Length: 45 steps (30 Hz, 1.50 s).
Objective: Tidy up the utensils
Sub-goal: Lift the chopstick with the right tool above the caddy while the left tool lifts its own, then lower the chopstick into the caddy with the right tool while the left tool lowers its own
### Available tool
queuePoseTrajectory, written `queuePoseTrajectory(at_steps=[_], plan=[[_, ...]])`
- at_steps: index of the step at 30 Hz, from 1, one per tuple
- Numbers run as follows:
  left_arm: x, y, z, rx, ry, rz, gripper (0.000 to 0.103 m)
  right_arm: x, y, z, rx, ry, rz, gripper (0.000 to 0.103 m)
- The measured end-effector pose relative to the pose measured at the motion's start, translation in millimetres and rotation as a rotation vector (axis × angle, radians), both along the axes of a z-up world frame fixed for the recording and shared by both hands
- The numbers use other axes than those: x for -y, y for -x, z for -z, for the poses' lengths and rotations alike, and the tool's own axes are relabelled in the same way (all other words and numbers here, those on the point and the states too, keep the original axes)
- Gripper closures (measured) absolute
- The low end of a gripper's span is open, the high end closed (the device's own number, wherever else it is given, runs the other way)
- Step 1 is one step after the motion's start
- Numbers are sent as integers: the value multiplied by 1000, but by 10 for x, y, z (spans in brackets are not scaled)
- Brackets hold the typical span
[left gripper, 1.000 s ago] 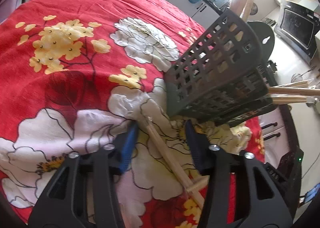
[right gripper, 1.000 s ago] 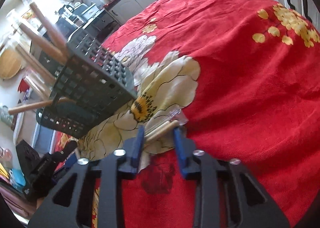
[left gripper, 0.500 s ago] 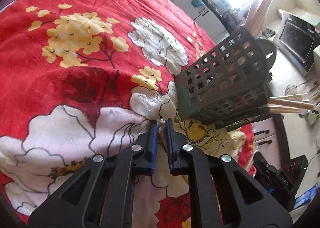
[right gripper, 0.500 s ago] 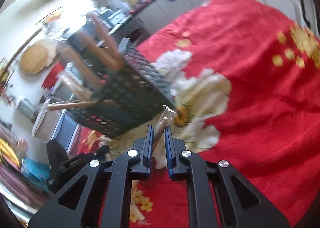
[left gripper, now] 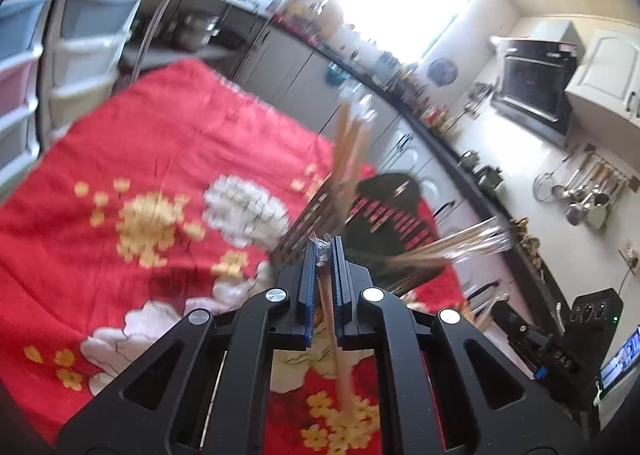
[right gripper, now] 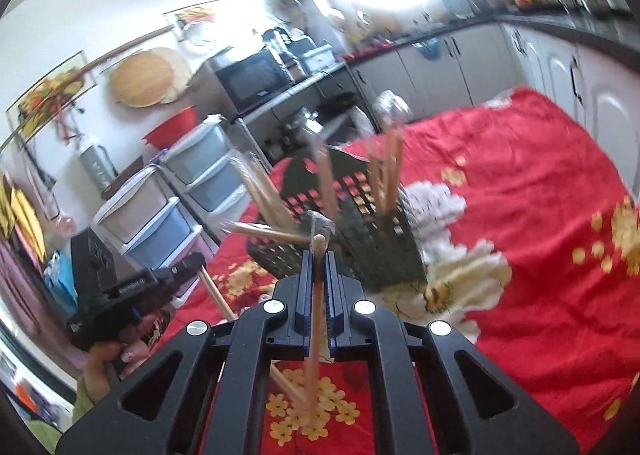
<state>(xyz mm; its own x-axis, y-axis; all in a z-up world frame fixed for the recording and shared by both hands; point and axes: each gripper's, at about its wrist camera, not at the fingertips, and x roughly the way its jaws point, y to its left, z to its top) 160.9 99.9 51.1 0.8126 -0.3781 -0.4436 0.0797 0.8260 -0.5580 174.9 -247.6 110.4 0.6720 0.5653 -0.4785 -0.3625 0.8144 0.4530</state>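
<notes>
A wooden stick (left gripper: 329,319) is clenched between the blue pads (left gripper: 306,295) of the left claw (left gripper: 323,255); its plastic-wrapped tip shows just past the pads, and its shaft runs back down toward the camera. It is held above the red flowered cloth (left gripper: 160,143) that covers the table. Just ahead of the claw a dark perforated utensil basket (left gripper: 308,223) is seen, blurred, with several wooden sticks (left gripper: 350,151) standing up out of it and others (left gripper: 448,245) jutting sideways to the right.

In the right wrist view, the right claw (right gripper: 319,255) is likewise closed on a wooden stick of its own (right gripper: 314,335) — the rounded end pokes out just beyond the pads (right gripper: 306,287), beside a scrap of clear wrap. The same basket (right gripper: 372,231) is seen close in front, tilted, its open top turned toward the camera, with sticks (right gripper: 386,171) rising from its compartments; which compartment each sits in cannot be told through the blur. To the lower left the other gripper (right gripper: 132,295) is visible, gripped by a hand (right gripper: 108,359), with a stick (right gripper: 216,295) beside it.

Stacked plastic drawers (right gripper: 168,207) and a microwave (right gripper: 252,79) are seen beyond the table.
</notes>
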Motion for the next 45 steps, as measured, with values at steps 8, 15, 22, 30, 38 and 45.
queuePoseTrajectory(at_steps=[8,15,22,30,38,45], plan=[[122,87,-493,129,-11,2,99,-88,111,-399,119,23,-44,97],[161,171,-907,242,-55,-24,99,-114,120,-816,248,24,-37,97],[232,188,-1253,339,-91,-62,99,-172,68,-1156,379,55,-6,97],[271,59,-1424,369,-99,-98,99,-239,-60,-1313,457,69,15,97],[387,-28,-1562,428,-137,-138,99,-260,-205,-1368,528,66,63,97],[454,-152,-1437,442,-141,-160,99,-321,-317,-1274,602,94,85,97]])
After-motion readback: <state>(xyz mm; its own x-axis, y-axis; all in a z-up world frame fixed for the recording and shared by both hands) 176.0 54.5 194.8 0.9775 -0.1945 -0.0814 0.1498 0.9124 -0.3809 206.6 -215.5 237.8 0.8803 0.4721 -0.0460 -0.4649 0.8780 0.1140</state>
